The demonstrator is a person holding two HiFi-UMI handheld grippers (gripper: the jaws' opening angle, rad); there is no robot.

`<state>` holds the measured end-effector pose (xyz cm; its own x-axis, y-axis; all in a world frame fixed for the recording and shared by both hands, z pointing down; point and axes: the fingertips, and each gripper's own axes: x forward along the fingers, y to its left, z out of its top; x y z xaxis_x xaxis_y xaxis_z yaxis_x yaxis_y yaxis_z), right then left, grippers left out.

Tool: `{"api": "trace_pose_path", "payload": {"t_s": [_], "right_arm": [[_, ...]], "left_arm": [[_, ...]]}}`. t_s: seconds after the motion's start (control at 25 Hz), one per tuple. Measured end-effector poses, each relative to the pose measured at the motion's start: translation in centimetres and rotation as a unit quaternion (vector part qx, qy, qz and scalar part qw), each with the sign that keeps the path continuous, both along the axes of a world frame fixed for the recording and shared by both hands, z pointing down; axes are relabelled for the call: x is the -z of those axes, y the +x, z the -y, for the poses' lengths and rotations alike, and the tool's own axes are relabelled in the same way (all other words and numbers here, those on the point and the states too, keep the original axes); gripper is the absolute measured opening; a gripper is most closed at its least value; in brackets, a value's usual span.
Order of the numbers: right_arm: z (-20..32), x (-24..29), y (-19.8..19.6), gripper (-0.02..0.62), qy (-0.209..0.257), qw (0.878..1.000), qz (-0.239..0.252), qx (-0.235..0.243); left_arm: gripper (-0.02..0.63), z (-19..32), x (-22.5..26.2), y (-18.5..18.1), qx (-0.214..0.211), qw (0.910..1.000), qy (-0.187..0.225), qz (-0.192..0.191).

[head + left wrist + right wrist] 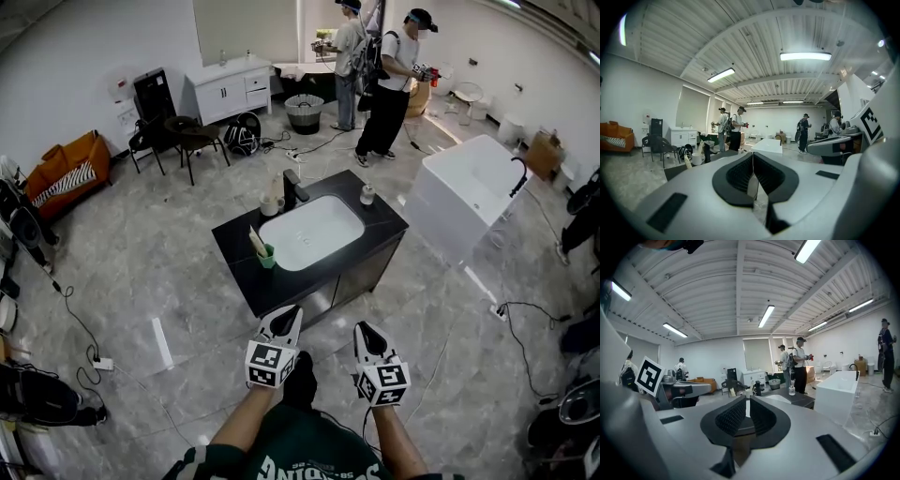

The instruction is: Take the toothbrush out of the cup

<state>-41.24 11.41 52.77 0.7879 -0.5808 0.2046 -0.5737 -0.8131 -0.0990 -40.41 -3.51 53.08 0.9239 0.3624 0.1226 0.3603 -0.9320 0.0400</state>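
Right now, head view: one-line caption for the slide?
Left gripper and right gripper empty, held short of the black sink counter; toothbrush stands in the green cup beside the basin.

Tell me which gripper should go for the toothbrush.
Left. The cup with the toothbrush stands left on the counter, nearly straight ahead of the left gripper; the right gripper is farther off.

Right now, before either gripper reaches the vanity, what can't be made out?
Head view: toothbrush in green cup, too small to show bristles.
Head view: small bottle by the sink, too small to read.
Head view: the person's hands, hidden under left gripper and right gripper.
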Motion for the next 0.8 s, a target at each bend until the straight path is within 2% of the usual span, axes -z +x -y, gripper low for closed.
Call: {"api": "trace_pose_path", "payload": {"t_s": [0.16,0.36,0.8], "right_arm": [[-0.9,-0.3,2.5,0.043,-0.003,1.000,-0.001,-0.004],[-1.0,-1.2,7.3,0.043,-0.008,1.000,0.001,0.002],[2.1,-1.4,23.2,0.043,-0.008,0.999,0.010,0.047]], "left_arm": [[0.014,-1.0,-0.1,2.9,-0.007,1.0000,-0.002,-0.004],[0.014,-2.0,-1.0,8.1,-0.012,0.9999,-0.008,-0.004],[0.014,-0.3,-1.6,23.1,0.013,0.9998,-0.009,0.009]]}}
